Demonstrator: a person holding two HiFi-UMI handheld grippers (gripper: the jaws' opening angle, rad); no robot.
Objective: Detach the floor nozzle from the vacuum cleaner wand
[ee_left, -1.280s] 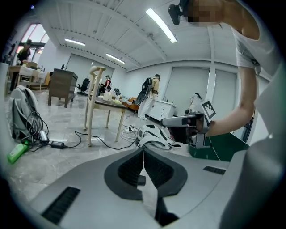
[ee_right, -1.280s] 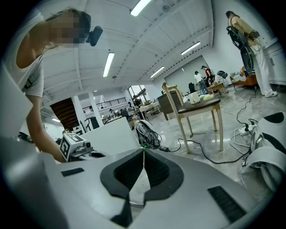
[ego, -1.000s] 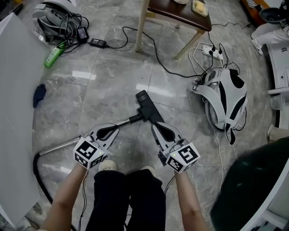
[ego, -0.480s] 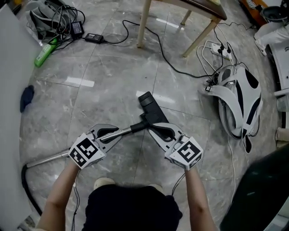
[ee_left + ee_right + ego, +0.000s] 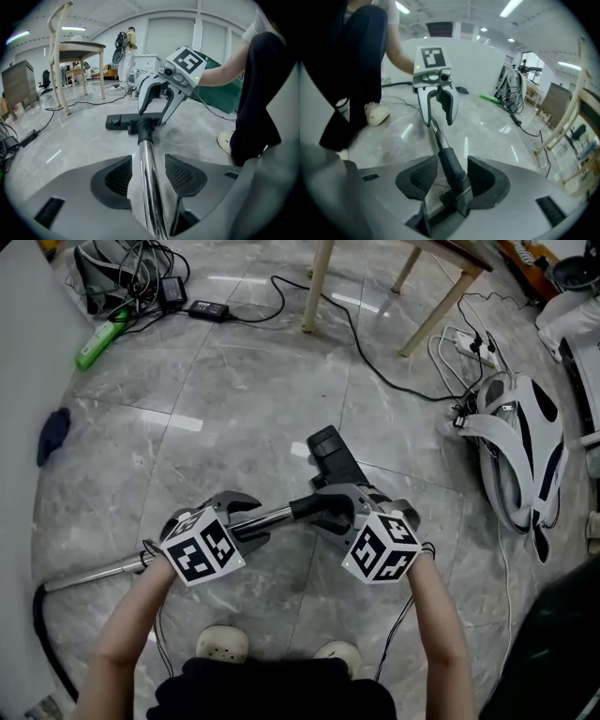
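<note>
The vacuum's chrome wand (image 5: 103,570) lies on the grey floor and runs up-right to a black collar (image 5: 314,509), which joins the black floor nozzle (image 5: 330,454). My left gripper (image 5: 246,512) straddles the wand (image 5: 146,161). Its jaws have just been opening, and a gap shows on each side of the tube. My right gripper (image 5: 337,505) straddles the collar (image 5: 452,168). Its jaws have also just been opening, and the pads (image 5: 419,176) stand off the collar. The left gripper view shows the nozzle (image 5: 117,122) beyond the collar.
Wooden table legs (image 5: 317,282) stand at the far side, with a power adapter (image 5: 206,308) and cables. A white vacuum body (image 5: 520,442) lies at the right. A black hose (image 5: 42,634) curls at the lower left. My shoes (image 5: 220,645) are just behind the wand.
Both grippers have come down from above the wand, rolled, and now sit over it with their jaws apart. They were shut in the earlier frames. The head view has tilted closer.
</note>
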